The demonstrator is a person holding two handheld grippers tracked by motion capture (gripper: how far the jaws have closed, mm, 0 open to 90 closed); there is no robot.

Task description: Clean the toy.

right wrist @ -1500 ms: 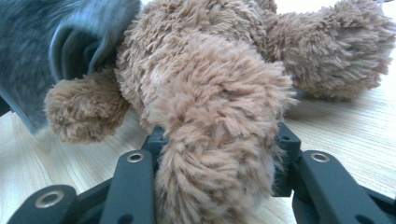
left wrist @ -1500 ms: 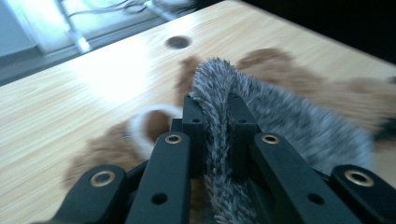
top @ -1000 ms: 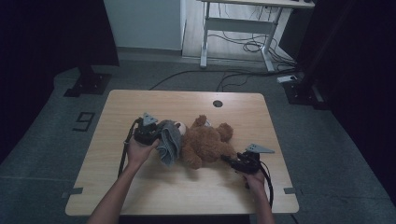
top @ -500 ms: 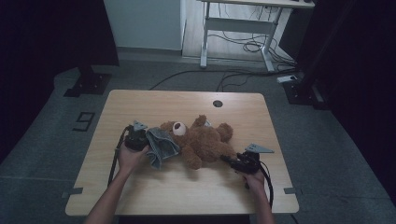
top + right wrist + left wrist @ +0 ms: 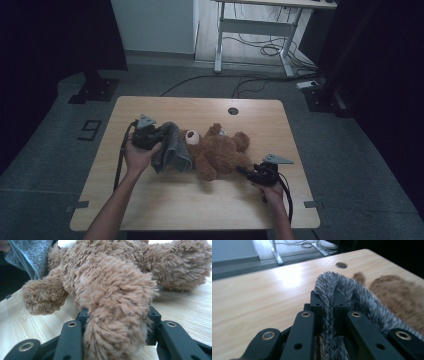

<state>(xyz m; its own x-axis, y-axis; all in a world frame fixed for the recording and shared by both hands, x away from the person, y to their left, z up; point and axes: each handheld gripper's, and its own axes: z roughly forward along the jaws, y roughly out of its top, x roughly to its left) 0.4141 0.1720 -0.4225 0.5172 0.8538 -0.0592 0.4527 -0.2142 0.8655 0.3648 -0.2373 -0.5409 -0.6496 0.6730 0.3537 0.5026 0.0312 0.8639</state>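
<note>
Both claws engaged: cloth in the left, bear's limb in the right.

Left claw [image 5: 327, 302] pinches the grey cloth [image 5: 172, 150] at the bear's head end; right claw [image 5: 117, 322] clamps a leg of the teddy bear [image 5: 220, 152], whose long axis runs claw-to-claw across the counter [image 5: 200, 200].

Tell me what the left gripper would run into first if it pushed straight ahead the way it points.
Probably the teddy bear: the left gripper, shut on the grey cloth, points toward the bear's head, though depth is unclear.
</note>
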